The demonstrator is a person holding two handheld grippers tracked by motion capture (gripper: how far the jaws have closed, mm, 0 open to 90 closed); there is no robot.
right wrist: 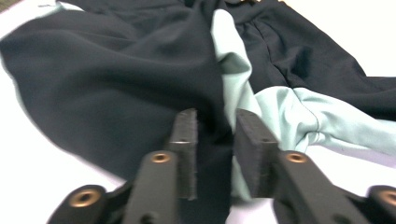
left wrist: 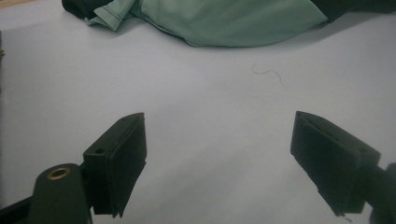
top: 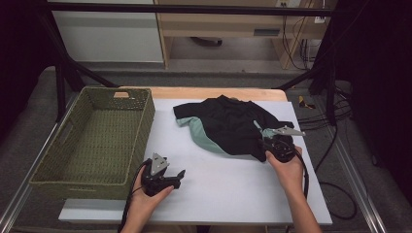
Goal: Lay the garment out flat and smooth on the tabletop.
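Straddling a fold of dark cloth, the right gripper (right wrist: pixel 215 156) has its jaws a narrow gap apart in its own view. The fold of the black and mint-green shirt (right wrist: pixel 116 79) runs up between them; whether the pads actually press on it cannot be told from that view. No earlier picture to compare against.

Left gripper (left wrist: pixel 218 163): jaws spread wide, nothing between them, only bare white mat (left wrist: pixel 196 121) below. A loose thread (left wrist: pixel 267 73) lies on the mat ahead of them, and the mint-green edge of the shirt lies farther on, well apart from the jaws.

High view: right gripper (top: pixel 266 144) sits at the shirt's (top: pixel 228 124) near right edge, held in the right hand (top: pixel 286 167), cable trailing back along the forearm. Left gripper (top: pixel 177 175) sits over the mat near its front left part, held in the left hand (top: pixel 145 194), pointing towards the right.

Shirt position: crumpled on the far middle to right part of the white mat (top: pixel 218 184), black side mostly up, mint panels showing at its left and right edges. A woven green basket (top: pixel 63 179) stands at the mat's left side, apart from the shirt. Mat rests on a wooden table (top: pixel 194 92).
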